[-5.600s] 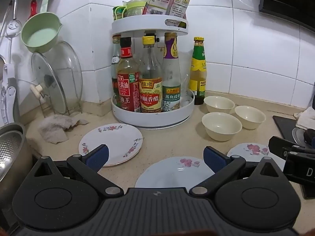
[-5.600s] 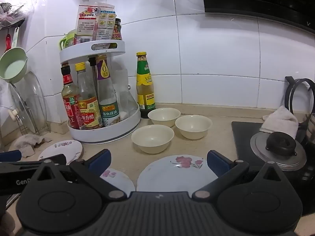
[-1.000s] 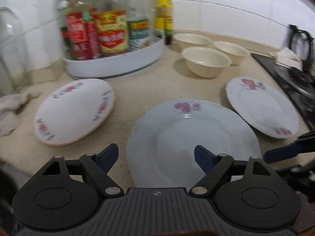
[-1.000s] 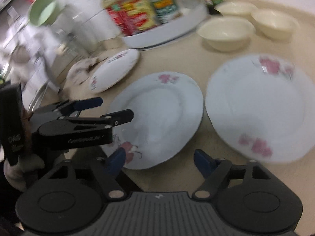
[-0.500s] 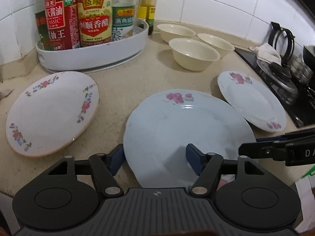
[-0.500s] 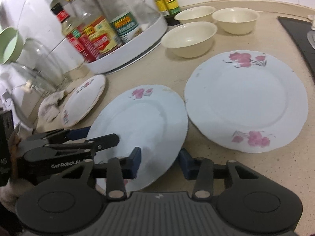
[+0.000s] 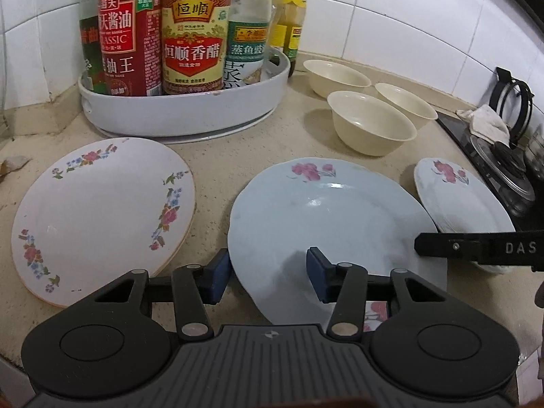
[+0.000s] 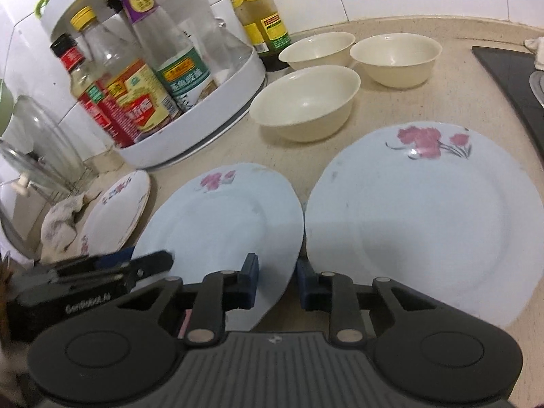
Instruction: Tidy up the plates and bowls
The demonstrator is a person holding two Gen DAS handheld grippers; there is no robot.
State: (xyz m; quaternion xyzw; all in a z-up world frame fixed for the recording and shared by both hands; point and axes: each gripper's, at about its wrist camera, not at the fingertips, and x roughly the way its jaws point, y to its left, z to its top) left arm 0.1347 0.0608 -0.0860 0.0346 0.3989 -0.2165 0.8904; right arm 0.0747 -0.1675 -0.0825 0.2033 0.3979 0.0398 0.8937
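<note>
While both grippers closed in, step in hand: the near rim of the middle plate was being taken from two sides, judged as a lift toward stacking it with another plate.
Advice for the grip: each pair of pads should bite only the raised rim. One pad should go above and one beneath, and both sides should rise together so that the plate stays level. A glazed rim will probably slip if only one side is pinched.
Countertop: beige and speckled, it carried three plates along its front edge and three bowls nearer the back wall.
Middle plate, look: pale blue and shallow, with a wavy rim and a pink flower spray on its far side. It lay at the front edge between the other two plates.
Right plate: it had the same pattern and lay just beside the middle plate.
White plate: it had small coloured flowers and lay apart, toward the front left corner.
Bowls: cream-coloured and unstacked, they stood close together.
Left gripper: its jaws had just been closing and stood moderately wide. The plate's left near rim was between them, and no pad pressed on it.
Right gripper: its jaws had just been closing and stood narrow. The plate's right near rim was between them. Whether the pads already pressed on it could not be told.
</note>
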